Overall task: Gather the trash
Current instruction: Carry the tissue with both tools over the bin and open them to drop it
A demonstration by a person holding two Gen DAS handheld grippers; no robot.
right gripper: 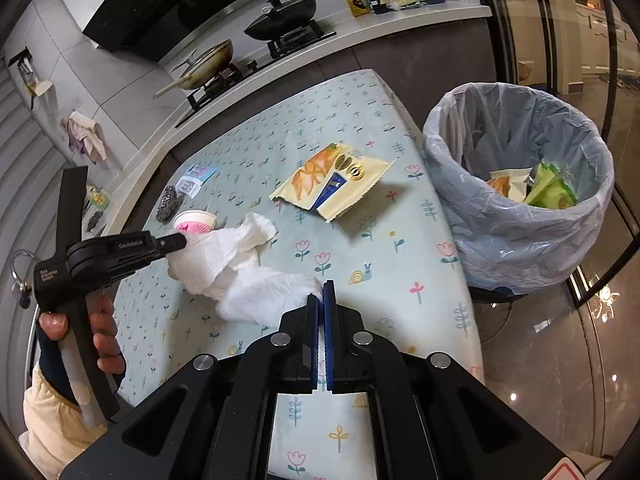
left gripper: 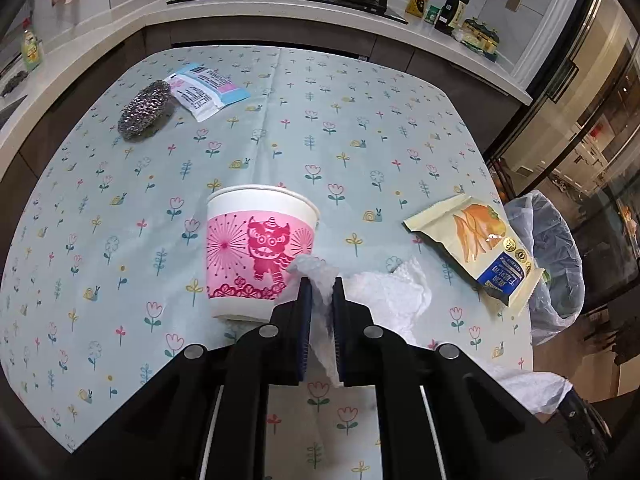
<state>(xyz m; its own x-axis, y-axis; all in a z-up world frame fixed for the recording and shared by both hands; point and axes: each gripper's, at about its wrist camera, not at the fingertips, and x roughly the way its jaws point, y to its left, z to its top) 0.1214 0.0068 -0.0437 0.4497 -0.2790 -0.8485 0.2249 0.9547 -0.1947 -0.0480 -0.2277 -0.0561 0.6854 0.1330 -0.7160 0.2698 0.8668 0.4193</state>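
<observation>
Both tongs pinch one crumpled paper towel [right gripper: 240,268]: left tongs [left gripper: 320,292] beside the pink cup [left gripper: 256,252], right tongs [right gripper: 321,294] seemingly gripping its other end.

Left gripper [left gripper: 321,284] clamped on tissue; right gripper [right gripper: 321,290] likewise.

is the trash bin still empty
No, the lined trash bin beside the table already holds a cream snack wrapper and green packaging.
</observation>
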